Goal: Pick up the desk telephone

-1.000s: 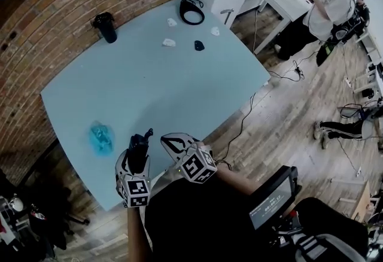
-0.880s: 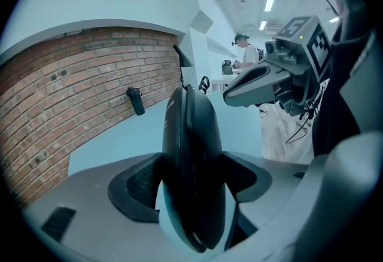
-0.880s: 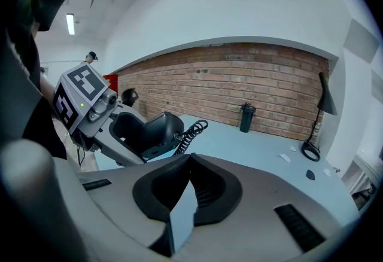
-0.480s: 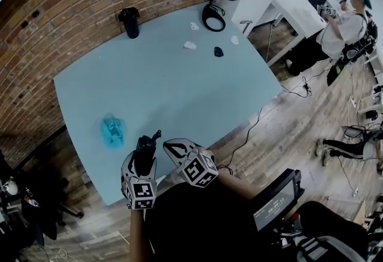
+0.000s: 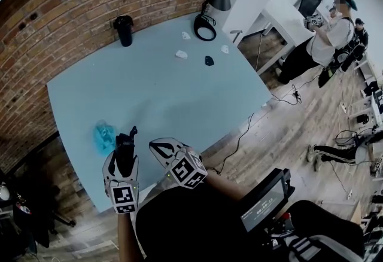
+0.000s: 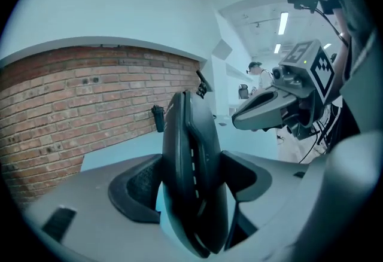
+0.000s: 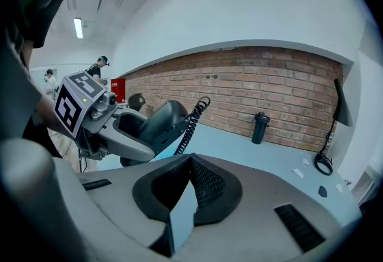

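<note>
- Left hand-held gripper (image 5: pixel 123 153) pinches the telephone handset (image 6: pixel 192 147) between both pads. The handset stands on edge, off the table (image 5: pixel 155 87) and over its near edge.
- Right hand-held gripper (image 5: pixel 163 148) has its jaws pressed together with nothing between them. It sits just beside the left one.
- Coiled cord (image 7: pixel 190 118) hangs from the handset. The telephone base is not visible in any view.
- Judgement: the pickup looks mostly done.
- To do it well, clamp firmly, since the smooth curved plastic could slide. Lift straight and avoid tugging the cord.
- Blue crumpled thing (image 5: pixel 103 135) lies near on the table, so steer clear of it.
</note>
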